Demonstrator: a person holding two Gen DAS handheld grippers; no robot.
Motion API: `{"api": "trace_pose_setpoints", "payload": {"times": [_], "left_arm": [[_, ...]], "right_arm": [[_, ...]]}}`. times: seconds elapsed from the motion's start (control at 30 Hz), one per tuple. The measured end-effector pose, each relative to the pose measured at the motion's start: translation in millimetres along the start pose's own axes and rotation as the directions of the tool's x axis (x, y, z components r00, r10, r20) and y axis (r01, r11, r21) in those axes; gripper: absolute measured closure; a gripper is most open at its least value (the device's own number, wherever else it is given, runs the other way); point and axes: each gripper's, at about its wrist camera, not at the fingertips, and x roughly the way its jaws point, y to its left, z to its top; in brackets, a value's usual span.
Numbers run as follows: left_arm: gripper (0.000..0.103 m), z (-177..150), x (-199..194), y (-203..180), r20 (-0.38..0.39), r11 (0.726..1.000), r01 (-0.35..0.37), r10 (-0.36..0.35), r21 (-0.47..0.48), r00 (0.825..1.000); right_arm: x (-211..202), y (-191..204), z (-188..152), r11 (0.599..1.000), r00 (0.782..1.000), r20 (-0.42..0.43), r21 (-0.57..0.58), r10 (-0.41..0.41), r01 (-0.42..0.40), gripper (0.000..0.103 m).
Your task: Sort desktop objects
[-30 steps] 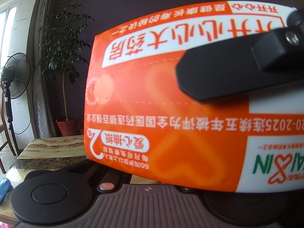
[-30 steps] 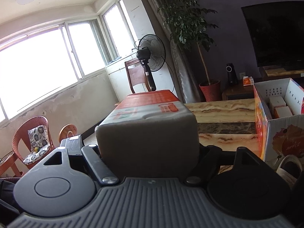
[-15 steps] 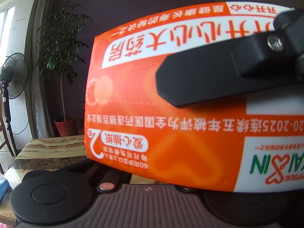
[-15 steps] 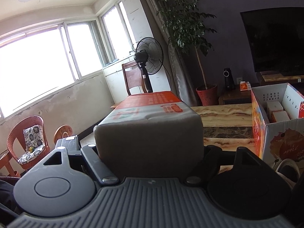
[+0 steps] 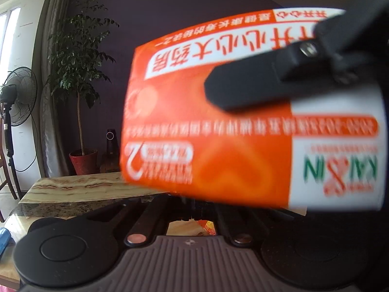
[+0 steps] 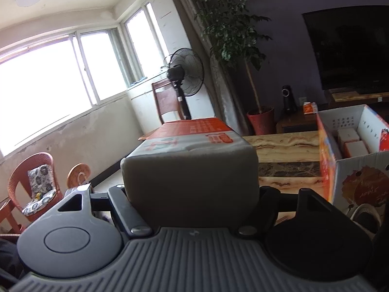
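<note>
Closing jaws of the right gripper [image 6: 192, 189] stand on either side of the orange-and-white tissue pack [image 6: 192, 168]; the pack fills the gap between them and is carried clear of the marble table [image 6: 287, 146], so they grip it. Its grey end faces the right wrist camera and its printed top runs away toward 12 o'clock.

From the left wrist camera the same pack [image 5: 218, 131] spreads across the middle and 3 o'clock side of the picture, printing upside down and blurred. One black finger [image 5: 255, 82] of the right gripper lies flat across its orange face, coming in from 2 o'clock. The left gripper [image 5: 192, 216] sits at 6 o'clock beneath the pack with its jaws drawn fully together and nothing between them; the pack appears to hang just above it, though blur makes contact hard to judge.

An open cardboard box [image 6: 352, 160] stands on the table at 3 o'clock of the right view, holding smaller white boxes [image 6: 350, 141]. A potted tree [image 6: 243, 48] stands at 1 o'clock and a standing fan [image 6: 184, 75] at 12.
</note>
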Motion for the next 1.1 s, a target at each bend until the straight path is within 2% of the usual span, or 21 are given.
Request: {"api": "trace_pose_setpoints", "payload": {"times": [0.23, 0.43, 0.53, 0.6, 0.77, 1.1], "left_arm": [[0.101, -3.4, 1.5, 3.0, -0.063, 0.999, -0.033, 0.032, -0.015, 0.998], [0.101, 39.6, 54.9, 64.4, -0.121, 0.997, -0.078, 0.077, -0.002, 0.990], [0.101, 70.9, 89.3, 109.6, -0.127, 0.996, -0.091, 0.088, -0.012, 0.988], [0.101, 95.9, 117.5, 144.4, -0.136, 0.995, -0.094, 0.090, -0.023, 0.987], [0.101, 114.0, 136.8, 173.7, -0.150, 0.993, -0.102, 0.094, -0.050, 0.984], [0.100, 119.9, 143.0, 184.1, -0.156, 0.991, -0.123, 0.112, -0.058, 0.981]], "right_arm": [[13.7, -22.1, 48.0, 0.997, 0.997, 0.032, 0.049, -0.065, 0.064, 0.028], [26.5, -28.0, 91.9, 0.993, 0.993, 0.021, -0.021, -0.117, 0.118, 0.028], [31.1, -28.2, 106.1, 0.986, 0.989, 0.029, -0.078, -0.144, 0.146, 0.028], [34.7, -34.6, 104.9, 0.987, 0.988, 0.022, -0.060, -0.151, 0.152, 0.028], [46.8, -48.2, 92.1, 0.984, 0.984, -0.023, -0.012, -0.176, 0.176, 0.028], [53.6, -51.3, 92.5, 0.983, 0.982, -0.031, -0.019, -0.184, 0.183, 0.028]]}}
